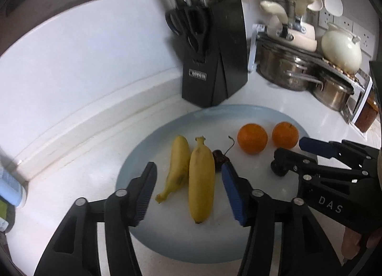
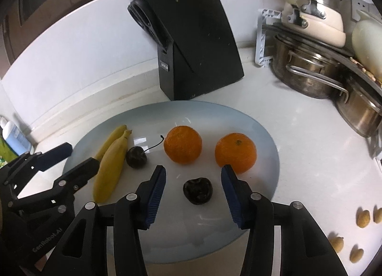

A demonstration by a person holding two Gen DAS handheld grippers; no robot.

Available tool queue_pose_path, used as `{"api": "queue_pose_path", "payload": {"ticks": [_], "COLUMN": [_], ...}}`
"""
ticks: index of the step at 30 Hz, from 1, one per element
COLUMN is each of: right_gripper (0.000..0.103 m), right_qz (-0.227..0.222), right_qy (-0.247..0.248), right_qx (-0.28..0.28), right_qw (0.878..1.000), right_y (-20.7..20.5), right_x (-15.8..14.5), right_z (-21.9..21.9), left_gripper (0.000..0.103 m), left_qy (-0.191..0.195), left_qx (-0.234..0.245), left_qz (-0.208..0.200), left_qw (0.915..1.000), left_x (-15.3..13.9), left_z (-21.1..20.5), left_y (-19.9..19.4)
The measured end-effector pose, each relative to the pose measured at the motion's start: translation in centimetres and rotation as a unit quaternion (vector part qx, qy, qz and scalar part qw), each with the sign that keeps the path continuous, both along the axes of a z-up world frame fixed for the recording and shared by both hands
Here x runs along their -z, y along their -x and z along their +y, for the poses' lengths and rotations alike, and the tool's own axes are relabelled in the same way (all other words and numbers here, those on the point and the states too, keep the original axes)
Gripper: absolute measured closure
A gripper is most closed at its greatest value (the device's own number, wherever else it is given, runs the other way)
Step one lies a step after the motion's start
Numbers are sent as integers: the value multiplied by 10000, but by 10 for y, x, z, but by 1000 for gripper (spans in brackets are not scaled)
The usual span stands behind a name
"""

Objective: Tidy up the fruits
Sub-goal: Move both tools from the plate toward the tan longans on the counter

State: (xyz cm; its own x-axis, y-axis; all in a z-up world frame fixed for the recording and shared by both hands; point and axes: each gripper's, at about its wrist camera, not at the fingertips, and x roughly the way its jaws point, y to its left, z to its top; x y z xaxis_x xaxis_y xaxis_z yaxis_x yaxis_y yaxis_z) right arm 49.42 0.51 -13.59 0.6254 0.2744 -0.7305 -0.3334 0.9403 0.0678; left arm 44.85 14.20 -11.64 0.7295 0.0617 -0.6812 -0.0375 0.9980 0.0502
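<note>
hovering over the plate (image 2: 265,132), both grippers stand with jaws apart and nothing clamped: the left gripper (image 1: 188,192) straddles the near banana (image 1: 201,180) without touching it, and the right gripper (image 2: 193,197) brackets a dark cherry (image 2: 197,191) lying free on the plate. two bananas, two cherries and two oranges (image 2: 183,144) already sit grouped by kind, so this looks like a release step. next, i judge, both should lift clear without nudging fruit, then check for strays.
</note>
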Motion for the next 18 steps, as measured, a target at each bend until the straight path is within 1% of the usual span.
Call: {"api": "queue_pose_path", "payload": {"ticks": [3, 10, 18], "right_gripper": [49, 49, 49], "right_qz": [-100, -430, -746], "right_qy": [-22, 7, -39], "right_qx": [43, 209, 489], "right_qw": [9999, 9989, 9960], "right_y": [9, 33, 64], "right_x": [-9, -32, -60], "right_z": [-5, -19, -47], "left_gripper": [43, 39, 35], "left_qy": [-36, -20, -6], "left_qx": [-56, -101, 107], "left_qz": [-140, -424, -763], "left_qw": [9999, 9990, 9970], "left_x": [-11, -34, -60], "left_z": [-2, -12, -39], "left_y": [8, 25, 48]}}
